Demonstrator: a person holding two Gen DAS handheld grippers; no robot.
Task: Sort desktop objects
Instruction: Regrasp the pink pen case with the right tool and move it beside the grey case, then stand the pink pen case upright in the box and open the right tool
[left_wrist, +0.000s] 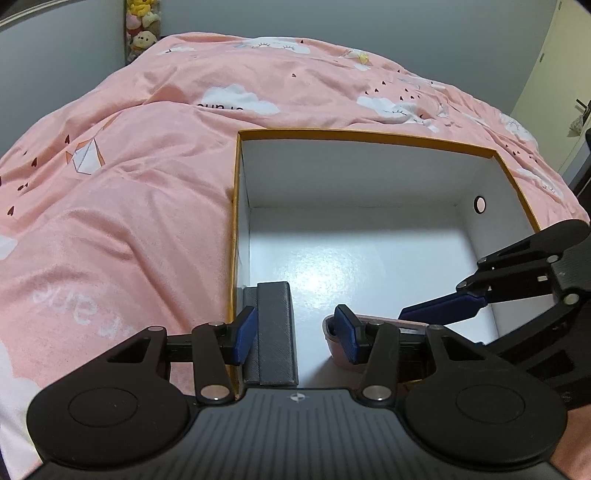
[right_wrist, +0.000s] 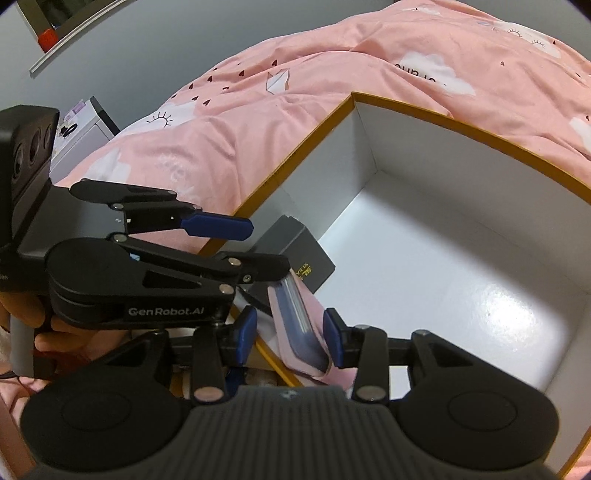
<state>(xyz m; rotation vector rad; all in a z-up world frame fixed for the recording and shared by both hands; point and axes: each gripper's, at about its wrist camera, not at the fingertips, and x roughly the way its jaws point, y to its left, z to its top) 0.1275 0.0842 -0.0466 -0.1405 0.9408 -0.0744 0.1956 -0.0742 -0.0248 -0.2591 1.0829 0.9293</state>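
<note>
A white cardboard box with an orange rim (left_wrist: 354, 133) lies open on the pink bed. A dark grey case (left_wrist: 275, 332) stands against its near left wall; it also shows in the right wrist view (right_wrist: 301, 251). A pink flat object with a dark face (right_wrist: 301, 325) leans inside the box's near edge, its pink edge showing in the left wrist view (left_wrist: 391, 321). My left gripper (left_wrist: 295, 334) is open, one finger by the grey case, the other by the pink object. My right gripper (right_wrist: 290, 338) is open around the pink object without clamping it.
The pink patterned duvet (left_wrist: 129, 184) surrounds the box on all sides. The box's inner floor (left_wrist: 369, 258) is bare white, with a round hole (left_wrist: 480, 204) in its right wall. Plush toys (left_wrist: 142, 26) hang at the far wall. A door (left_wrist: 569, 74) stands at right.
</note>
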